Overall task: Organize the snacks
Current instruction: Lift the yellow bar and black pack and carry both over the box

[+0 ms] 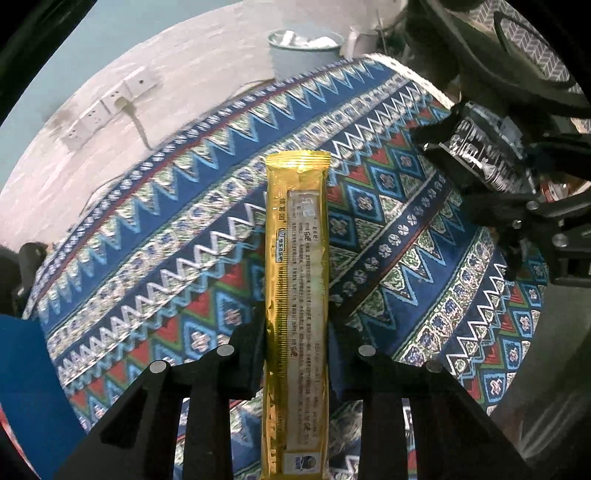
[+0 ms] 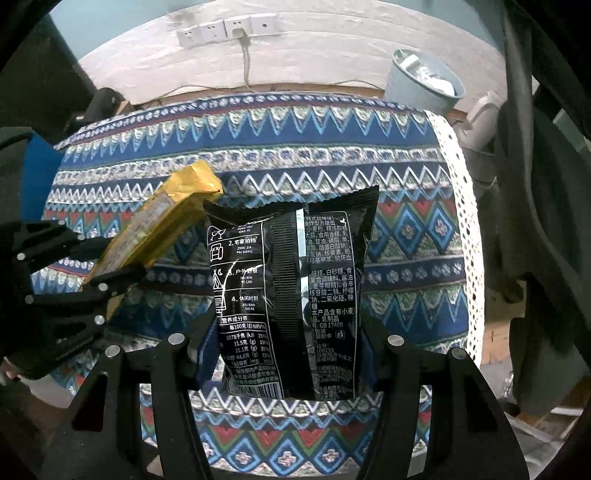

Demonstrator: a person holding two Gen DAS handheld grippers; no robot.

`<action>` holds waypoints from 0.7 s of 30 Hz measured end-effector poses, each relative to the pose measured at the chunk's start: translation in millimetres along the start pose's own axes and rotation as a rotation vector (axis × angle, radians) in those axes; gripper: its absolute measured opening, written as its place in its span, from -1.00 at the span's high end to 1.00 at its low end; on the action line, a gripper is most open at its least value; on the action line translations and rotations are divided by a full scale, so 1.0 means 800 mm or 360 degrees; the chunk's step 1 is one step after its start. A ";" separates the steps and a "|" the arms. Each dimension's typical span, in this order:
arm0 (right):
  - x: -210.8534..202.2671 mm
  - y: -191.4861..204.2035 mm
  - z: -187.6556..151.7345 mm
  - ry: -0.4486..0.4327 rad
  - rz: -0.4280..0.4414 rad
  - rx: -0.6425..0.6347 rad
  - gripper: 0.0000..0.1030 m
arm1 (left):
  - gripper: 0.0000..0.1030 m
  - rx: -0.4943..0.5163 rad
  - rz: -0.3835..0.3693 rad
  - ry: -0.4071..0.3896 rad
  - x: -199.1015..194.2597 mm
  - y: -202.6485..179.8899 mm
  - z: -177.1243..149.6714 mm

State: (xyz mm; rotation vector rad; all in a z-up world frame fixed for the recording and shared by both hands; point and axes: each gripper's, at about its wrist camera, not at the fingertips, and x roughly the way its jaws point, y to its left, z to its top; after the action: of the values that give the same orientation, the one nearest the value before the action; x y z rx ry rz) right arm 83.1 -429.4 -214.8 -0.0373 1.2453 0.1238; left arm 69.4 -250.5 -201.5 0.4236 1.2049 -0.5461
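Observation:
My left gripper [image 1: 295,343] is shut on a long gold snack packet [image 1: 297,280] that sticks forward above the patterned tablecloth [image 1: 166,236]. My right gripper [image 2: 290,332] is shut on a black snack bag [image 2: 291,295] with white print, held upright over the cloth. In the right wrist view the gold packet [image 2: 162,225] and the left gripper [image 2: 107,280] show at the left, the packet's tip close to the black bag's top corner. In the left wrist view the black bag [image 1: 480,151] and the right gripper [image 1: 524,206] show at the upper right.
The table is covered by a blue, red and green patterned cloth [image 2: 332,147] with a white lace edge at the right. A pale bin [image 2: 424,79] with white scraps stands behind it. Wall sockets [image 2: 229,29] with a cable sit on the white wall. A dark chair [image 2: 535,184] is at the right.

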 end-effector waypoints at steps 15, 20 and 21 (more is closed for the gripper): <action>-0.038 0.074 0.035 -0.0146 0.0024 -0.0135 -0.16 | 0.44 -0.0167 0.0251 -0.0204 -0.107 0.072 -0.017; -0.048 0.104 0.046 -0.0184 0.0060 -0.0193 -0.16 | 0.44 -0.0213 0.0320 -0.0275 -0.138 0.093 -0.026; -0.049 0.111 0.049 -0.0190 0.0065 -0.0206 -0.16 | 0.44 -0.0227 0.0329 -0.0285 -0.144 0.097 -0.028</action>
State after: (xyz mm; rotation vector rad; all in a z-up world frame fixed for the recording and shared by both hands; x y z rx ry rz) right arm 97.1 -340.2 -161.7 -0.1152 1.1177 0.2390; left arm 69.8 -156.1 -97.5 0.3647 1.0070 -0.3111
